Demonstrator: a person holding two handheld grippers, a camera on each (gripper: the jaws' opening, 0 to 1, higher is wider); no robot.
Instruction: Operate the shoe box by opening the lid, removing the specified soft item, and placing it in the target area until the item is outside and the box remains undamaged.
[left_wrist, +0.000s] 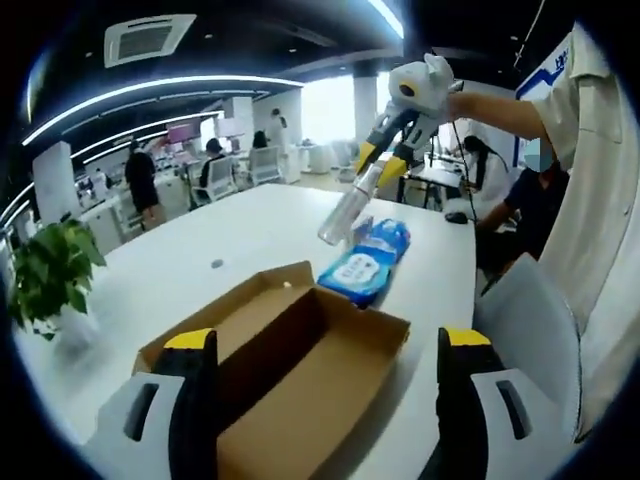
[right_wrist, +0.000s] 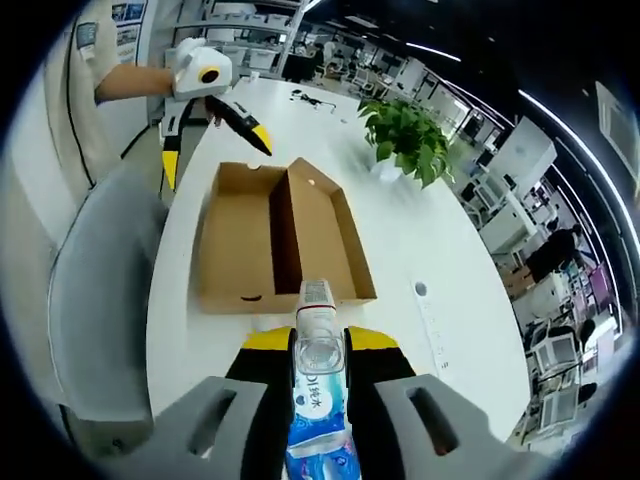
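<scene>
One cardboard shoe box (left_wrist: 300, 370) lies open at lower centre of the left gripper view, its lid folded flat alongside; the inside looks bare. Two blue soft packs (left_wrist: 365, 265) sit just beyond its far corner, mid-frame on the white bench (left_wrist: 200, 260). One clear bottle (left_wrist: 345, 215) hangs above them, clamped in the right hand-held gripper (left_wrist: 378, 170) at upper right, its long axis slanting down-left. In the right gripper view the bottle (right_wrist: 318, 350) points up the frame toward the box (right_wrist: 270, 240). The left hand-held gripper (left_wrist: 325, 345) stands wide apart, holding nothing. Open bench spreads left; one potted plant (right_wrist: 405, 135) stands near the far edge.
</scene>
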